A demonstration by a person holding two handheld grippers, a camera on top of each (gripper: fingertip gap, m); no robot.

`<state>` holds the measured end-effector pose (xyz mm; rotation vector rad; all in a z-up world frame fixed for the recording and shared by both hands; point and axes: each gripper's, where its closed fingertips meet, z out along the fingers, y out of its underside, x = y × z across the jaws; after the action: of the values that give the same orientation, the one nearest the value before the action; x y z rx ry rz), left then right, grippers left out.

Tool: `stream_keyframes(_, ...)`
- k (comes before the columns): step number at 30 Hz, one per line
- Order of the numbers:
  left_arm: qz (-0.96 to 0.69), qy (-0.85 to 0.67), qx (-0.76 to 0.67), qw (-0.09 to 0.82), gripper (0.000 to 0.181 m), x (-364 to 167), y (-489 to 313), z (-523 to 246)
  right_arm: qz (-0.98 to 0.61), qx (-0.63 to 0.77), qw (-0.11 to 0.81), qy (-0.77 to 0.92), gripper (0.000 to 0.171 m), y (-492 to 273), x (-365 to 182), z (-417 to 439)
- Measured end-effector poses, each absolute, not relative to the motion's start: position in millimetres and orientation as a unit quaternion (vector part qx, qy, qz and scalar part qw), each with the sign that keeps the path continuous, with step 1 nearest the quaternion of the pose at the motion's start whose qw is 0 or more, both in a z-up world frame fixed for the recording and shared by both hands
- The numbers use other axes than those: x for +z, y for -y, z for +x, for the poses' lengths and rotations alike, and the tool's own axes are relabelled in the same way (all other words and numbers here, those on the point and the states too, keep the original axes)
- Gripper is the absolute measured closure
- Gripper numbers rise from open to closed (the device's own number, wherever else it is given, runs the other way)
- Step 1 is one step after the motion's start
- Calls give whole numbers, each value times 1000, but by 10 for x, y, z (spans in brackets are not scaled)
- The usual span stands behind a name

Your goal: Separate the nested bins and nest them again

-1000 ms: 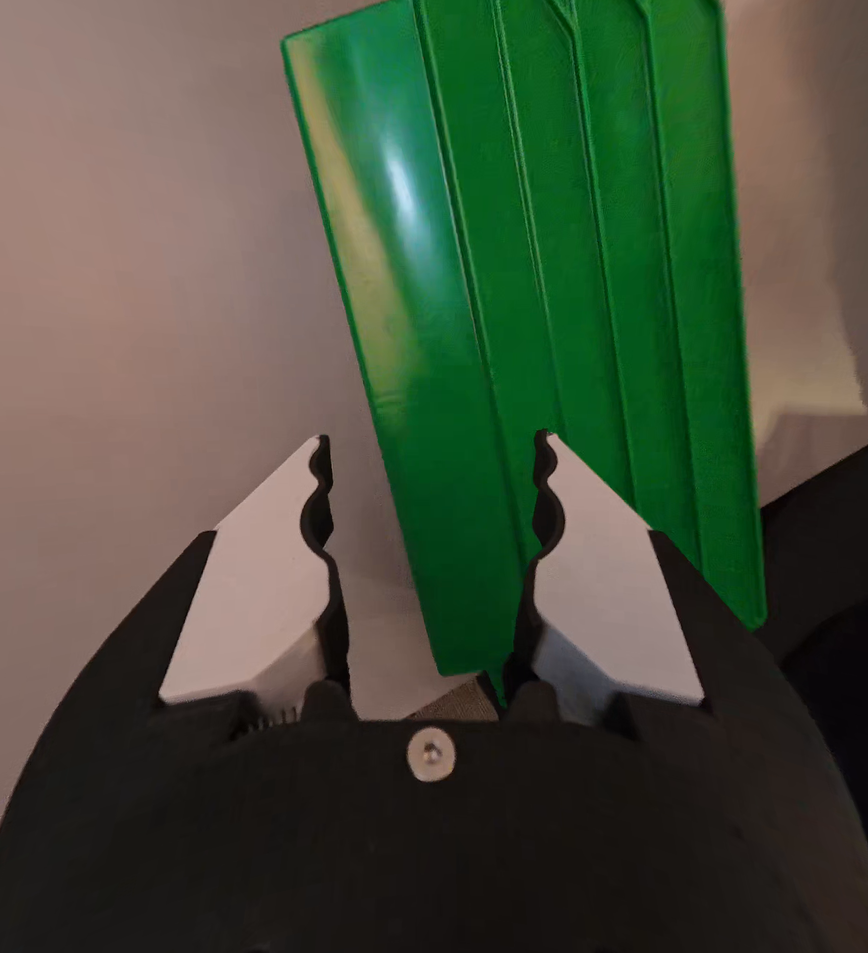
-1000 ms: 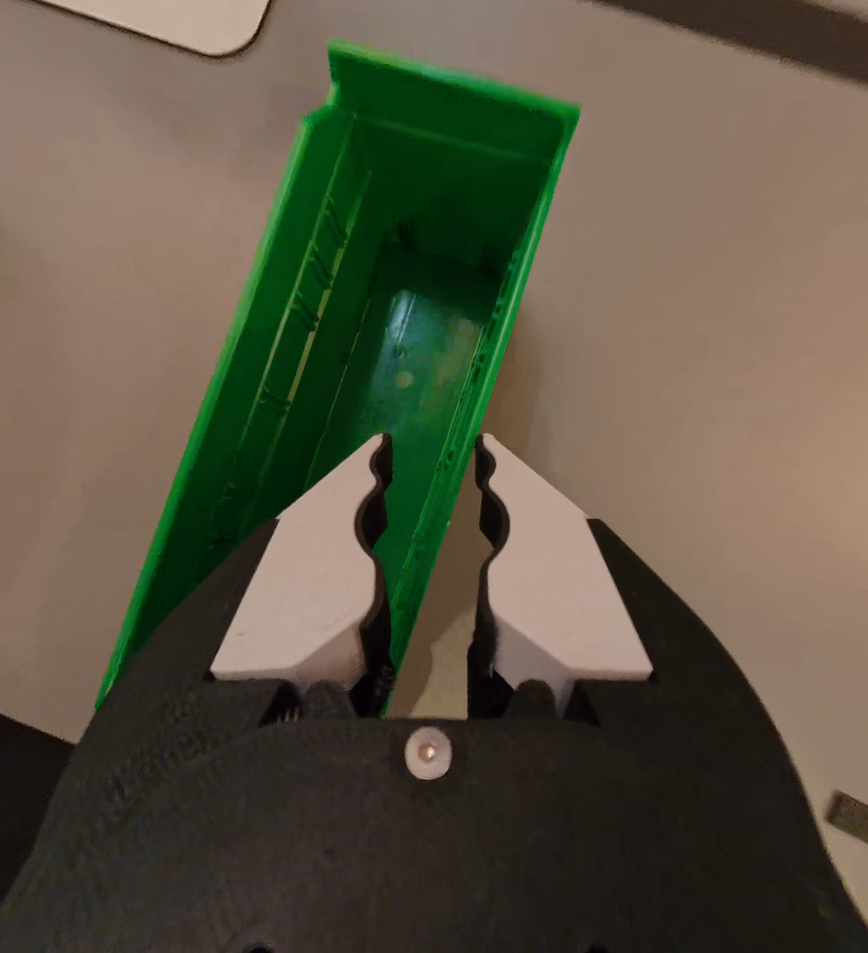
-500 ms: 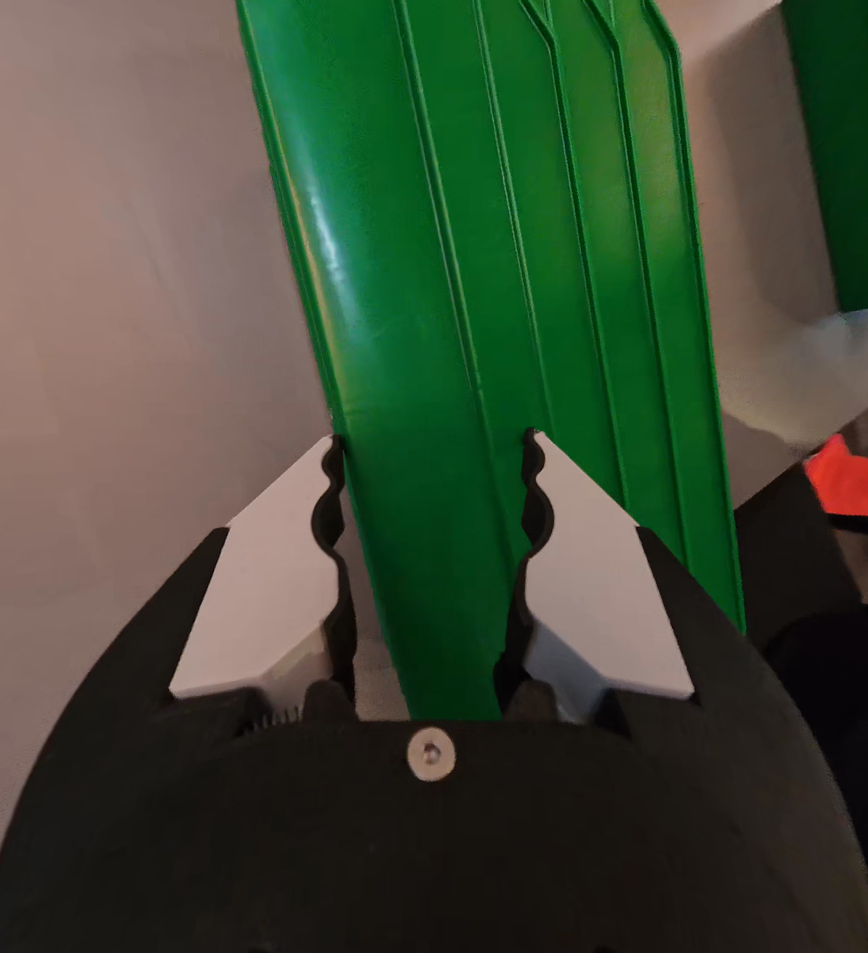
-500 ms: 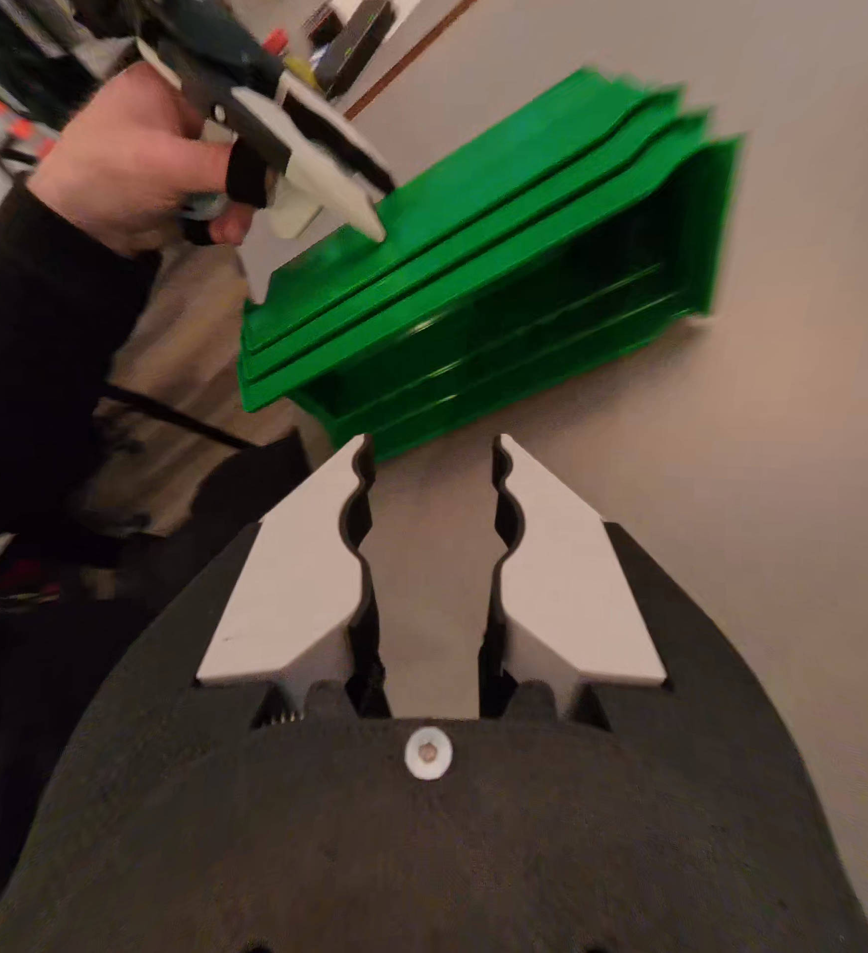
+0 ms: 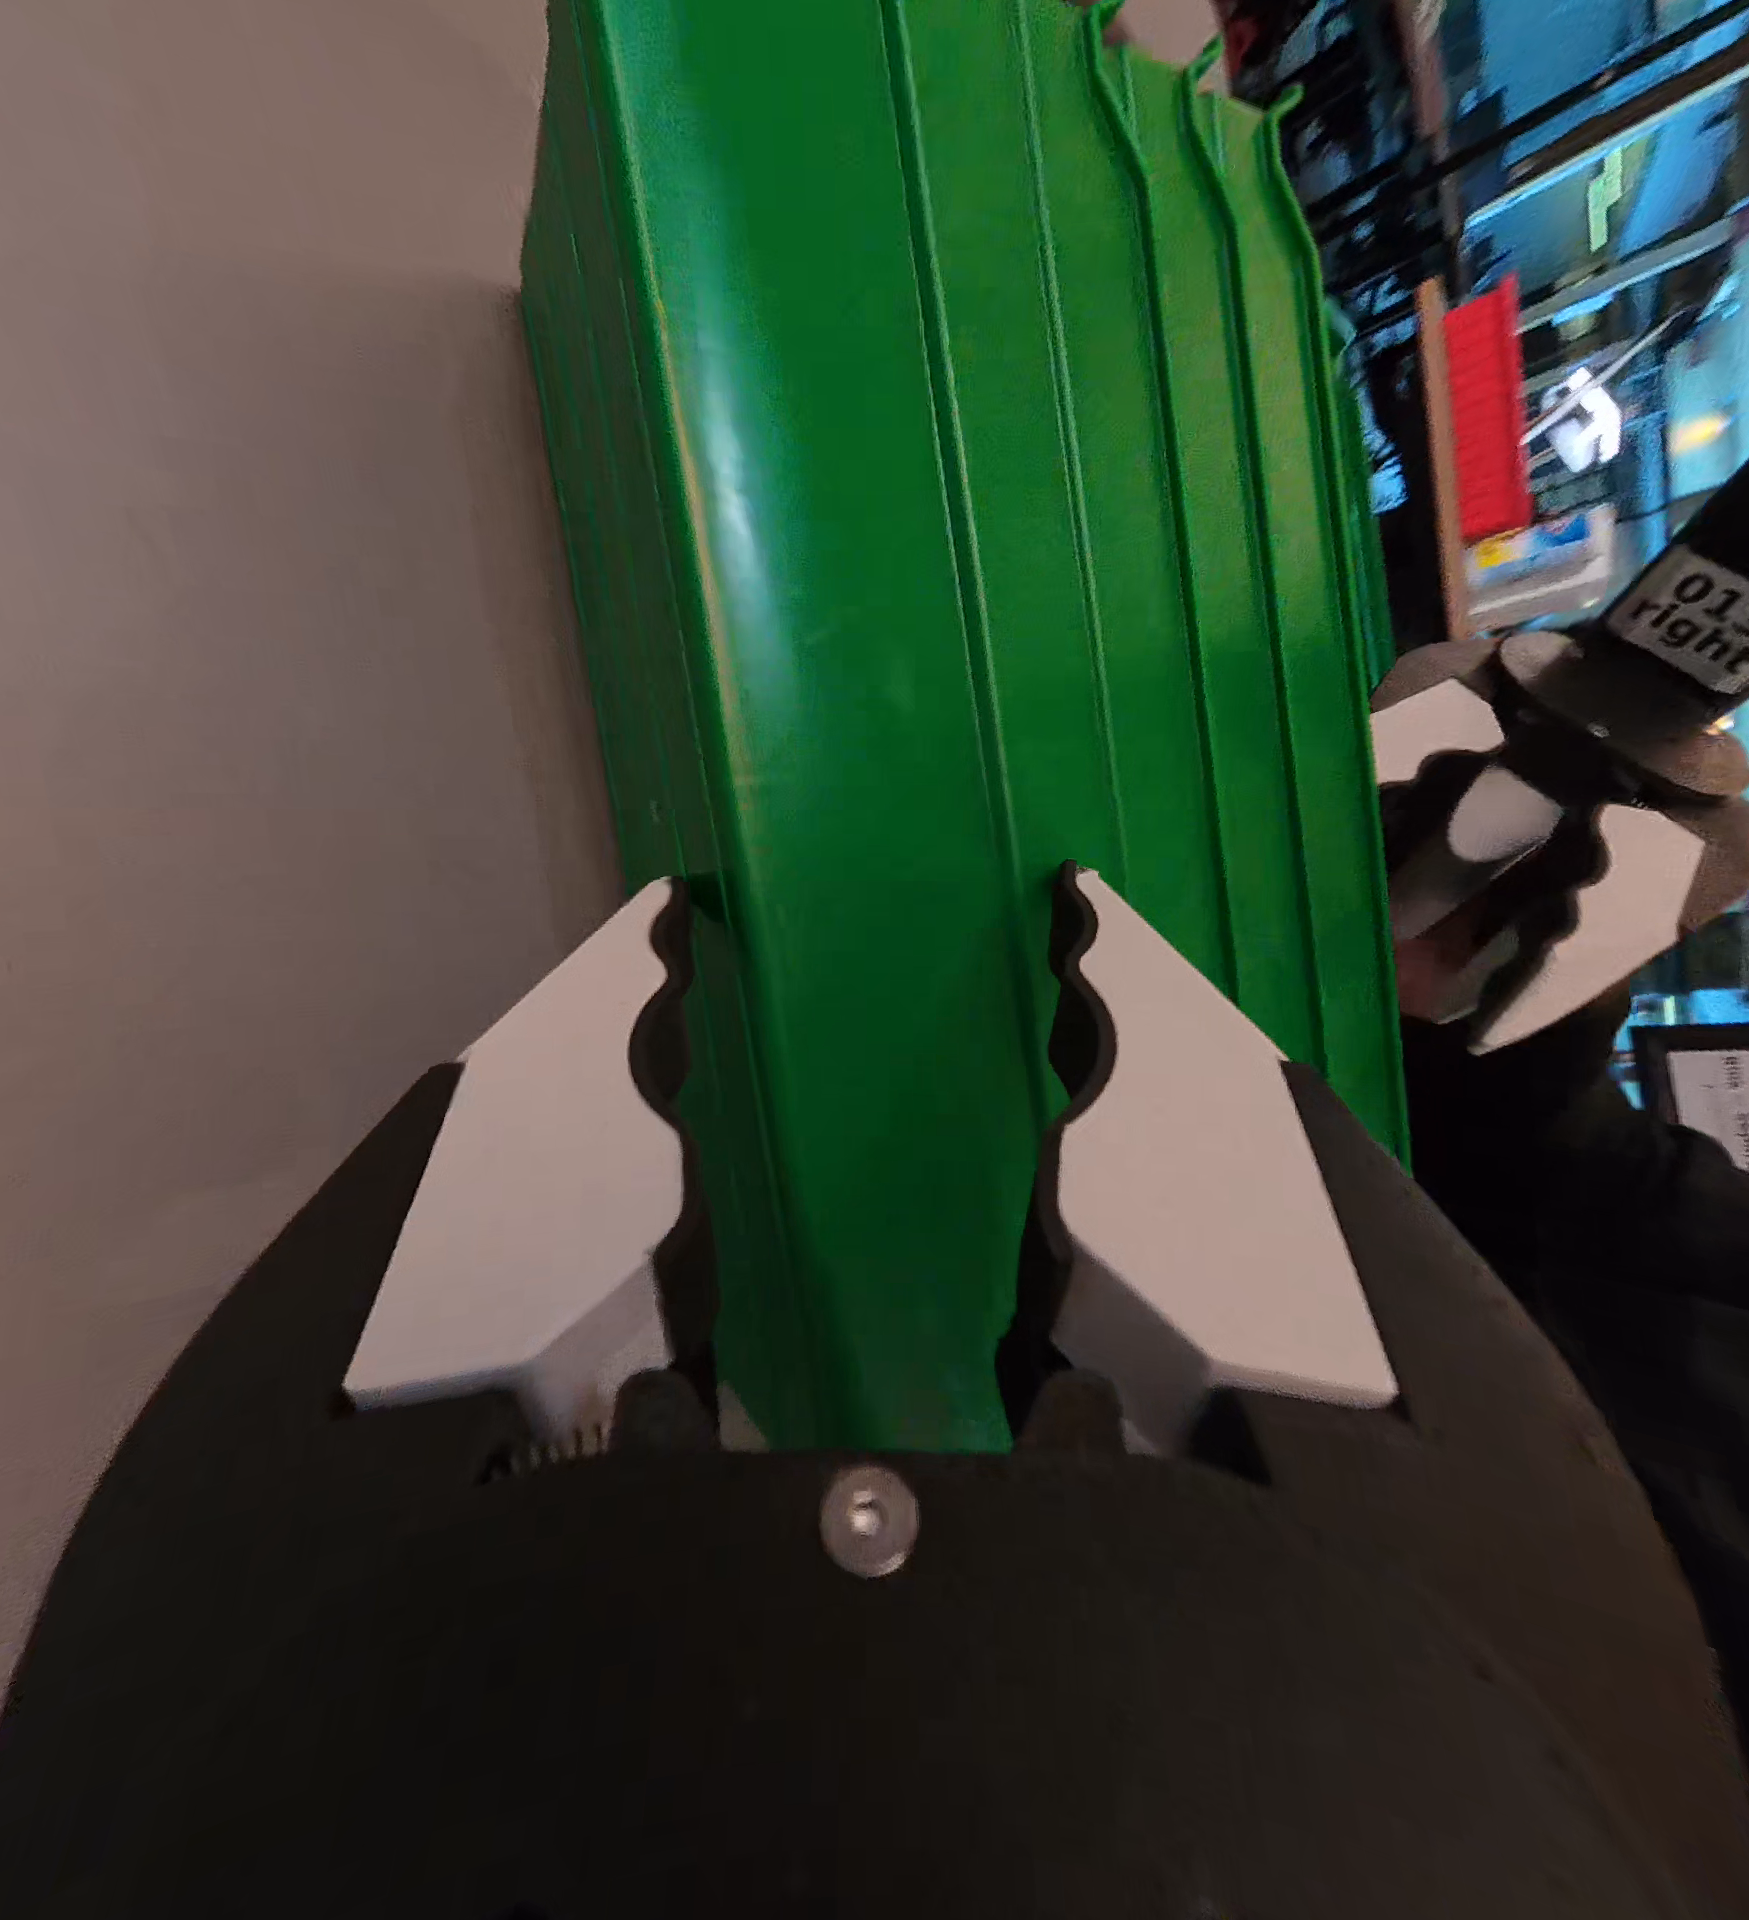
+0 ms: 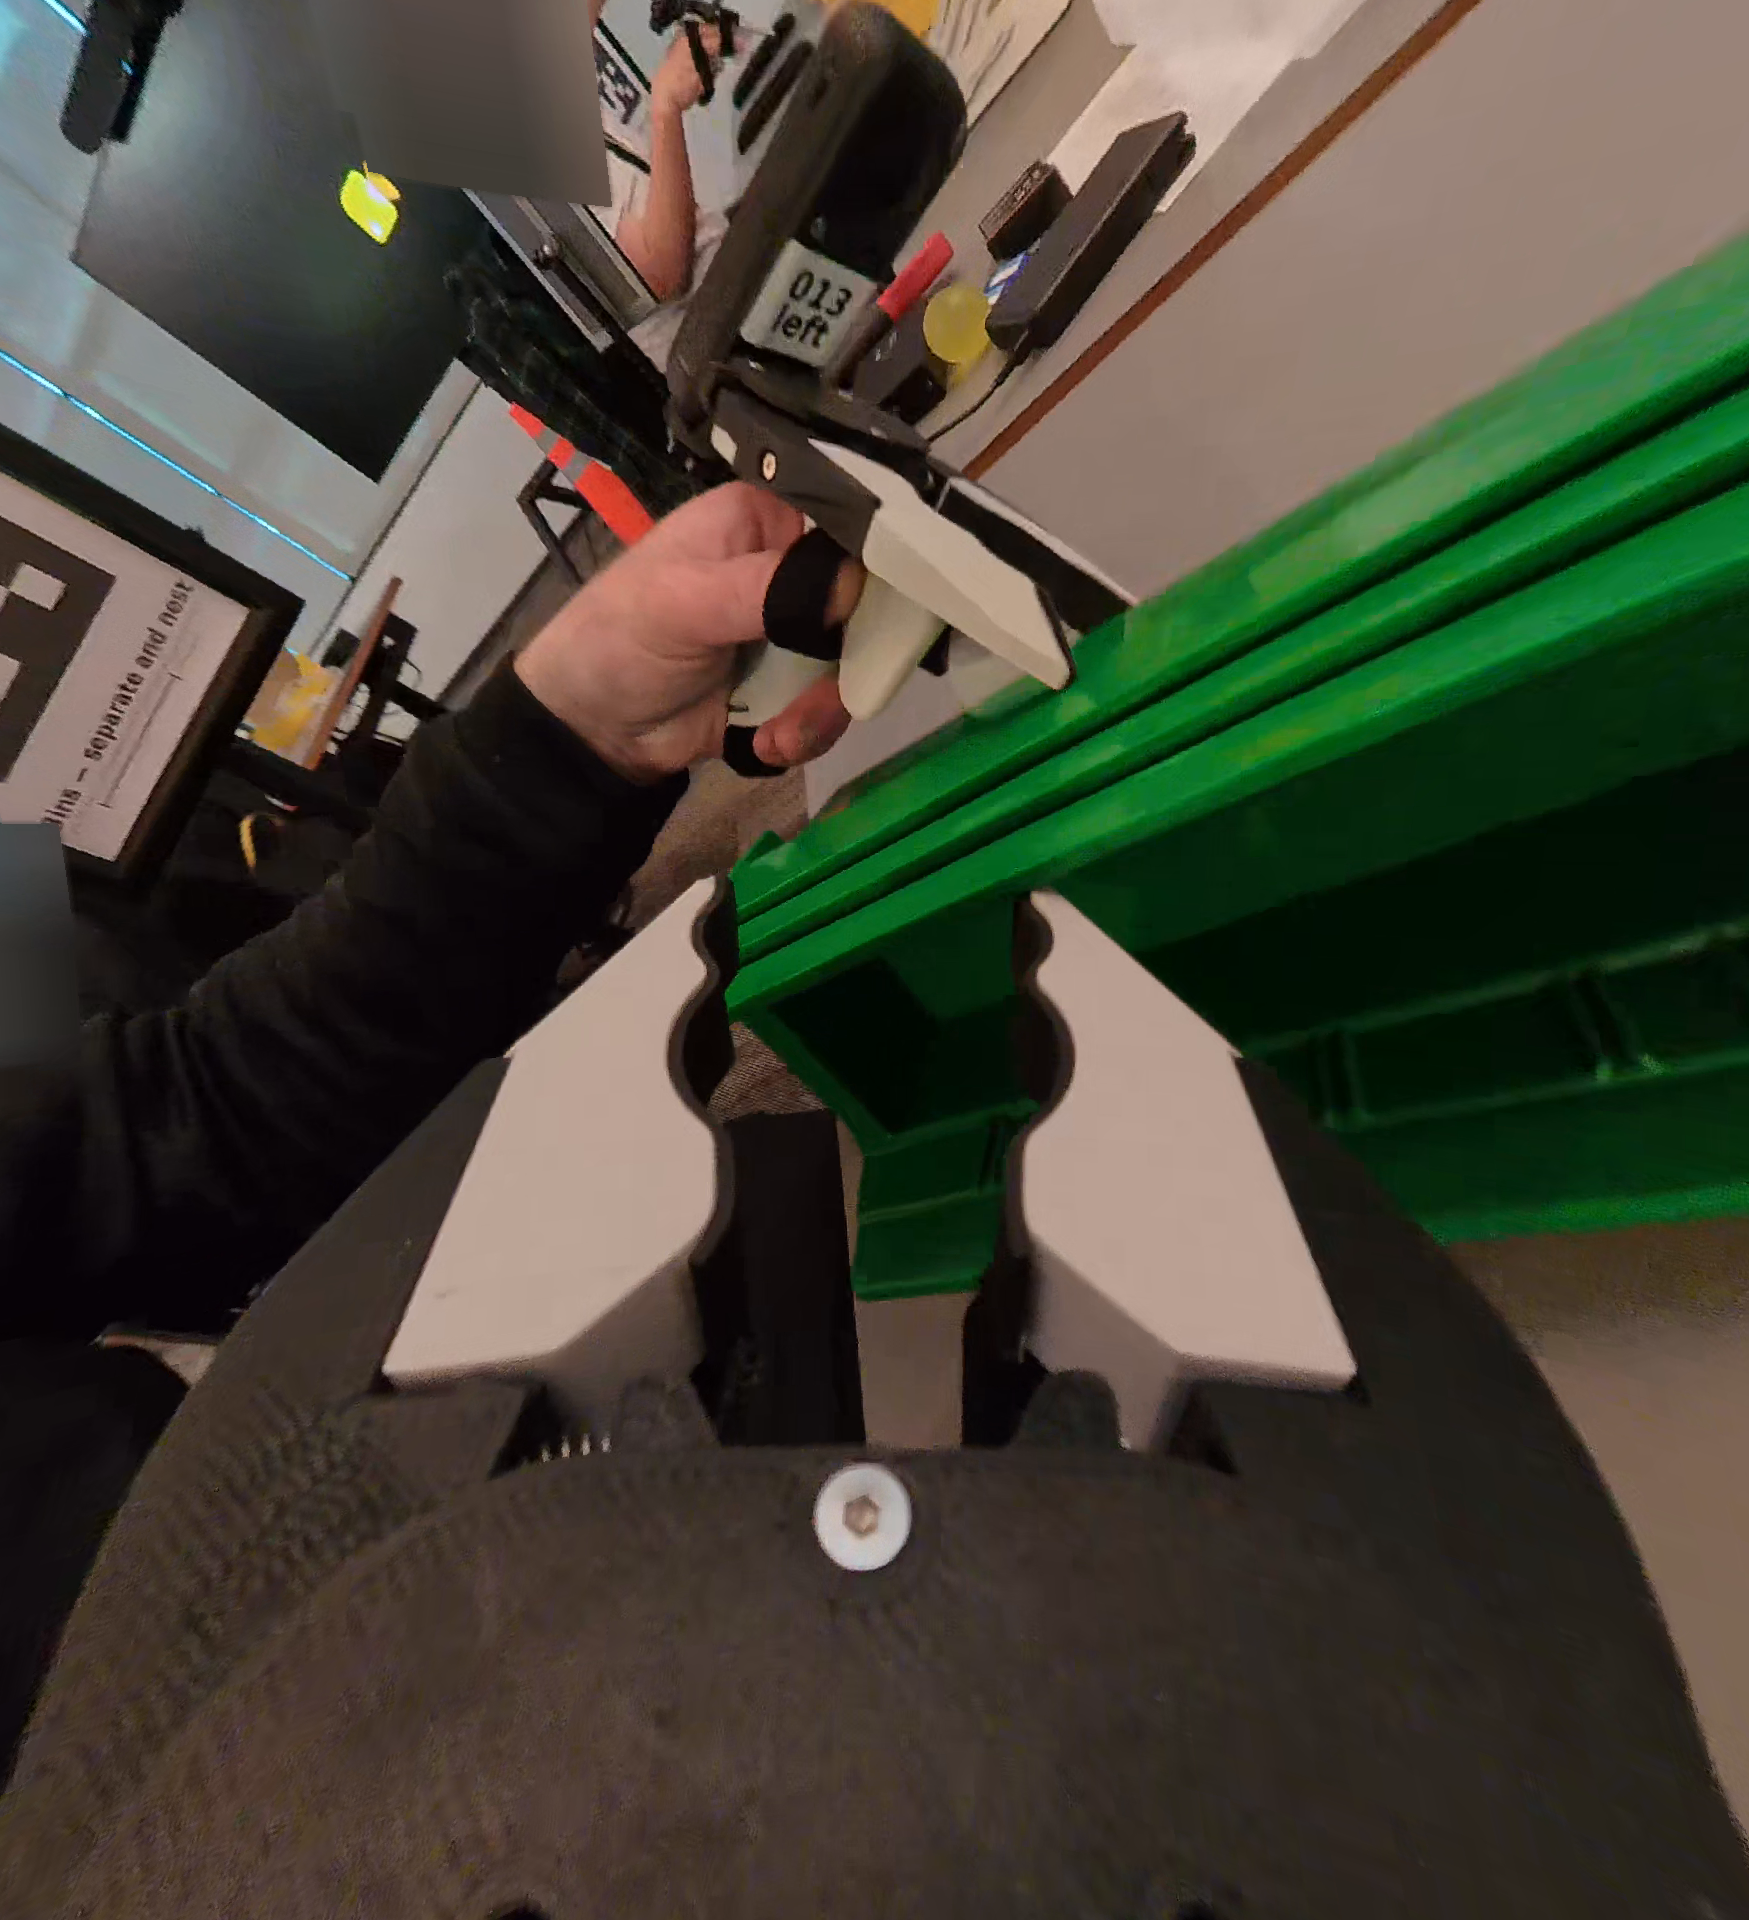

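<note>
Step in hand: the green bins (image 5: 953, 623) sit nested one inside another, lying on their side on the grey bench (image 5: 205, 623); both tools are closing in on the stack, so this reads as the start of a separation, though which half of the task it belongs to cannot be told.

Left gripper (image 5: 865, 1049): fingers spread; a long ribbed wall of the stack runs between them, with the left finger's inner pad at its edge and the right finger lying over it; not clamped, as far as can be seen; in the right wrist view its white fingers (image 6: 963, 582) rest on the uppermost rim.

Right gripper (image 6: 875, 1039): fingers apart; the near corner of the stack, with its stepped rims, lies between the tips and toward the right finger; nothing pinched yet.

Bins relative to fingers: stack stretches away ahead of the left fingers; for the right fingers it extends off to the right.

Next move, as a judgement: one tool should clench on the outer rim and hold it down; the other should grip an inner rim and draw it out along the stack's length; a skewed pull may jam the bins.
</note>
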<state>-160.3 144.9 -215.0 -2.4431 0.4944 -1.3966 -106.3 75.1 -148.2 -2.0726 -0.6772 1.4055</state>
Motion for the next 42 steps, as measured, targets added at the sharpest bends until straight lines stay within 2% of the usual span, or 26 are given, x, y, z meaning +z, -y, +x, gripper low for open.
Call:
stream_keyframes(5,-852,-162,-465,179,122,-2085,-1626,-1871,-796,445,266,312,119,-972,-1321,-1423)
stream_keyframes(8,-853,-141,-466,190,135,-2094,-1699,-2080,-799,408,267,351,121,-1117,-1238,-1737)
stream_keyframes(12,-859,-115,-457,200,134,-2129,-1756,-2384,-789,411,250,382,126,-1260,-1247,-2131)
stream_keyframes(13,-860,-106,-454,205,143,-2134,-1781,-2461,-792,400,252,387,124,-1311,-1275,-2181)
stream_keyframes(14,-861,-97,-453,211,141,-2132,-1805,-2535,-786,400,262,391,128,-1343,-1247,-2237)
stream_keyframes(16,-854,-89,-467,213,137,-2081,-1801,-2615,-781,400,284,387,124,-1378,-1148,-2286)
stream_keyframes(19,-858,-99,-451,224,134,-2037,-1802,-2729,-755,400,354,380,133,-1370,-878,-2220)
stream_keyframes(22,-847,-100,-466,235,132,-1888,-1800,-2741,-766,390,352,370,124,-1309,-886,-1991)
stream_keyframes(25,-861,-115,-425,255,120,-1728,-1809,-2792,-772,386,365,349,125,-1206,-903,-1654)
stream_keyframes(27,-871,-134,-380,282,118,-1533,-1828,-2797,-774,389,365,342,128,-1094,-965,-1426)
stream_keyframes(28,-872,-150,-359,297,106,-1408,-1833,-2762,-777,386,366,336,128,-1048,-1010,-1306)
stream_keyframes(31,-859,-211,-311,348,97,-962,-1809,-2543,-788,379,365,320,129,-899,-1170,-980)
stream_keyframes(33,-854,-253,-296,345,88,-833,-1705,-2265,-796,377,356,311,129,-794,-1315,-821)
stream_keyframes(35,-870,-297,-240,313,65,-1010,-1626,-2036,-803,378,347,303,129,-702,-1465,-719)
stream_keyframes(36,-882,-316,-199,289,60,-1165,-1600,-1982,-806,379,343,299,130,-657,-1534,-687)
stream_keyframes(39,-904,-336,-115,238,54,-1538,-1606,-1948,-815,369,322,309,129,-539,-1728,-649)
stream_keyframes(42,-912,-320,-99,238,64,-1573,-1651,-1977,-818,355,322,317,129,-519,-1781,-625)
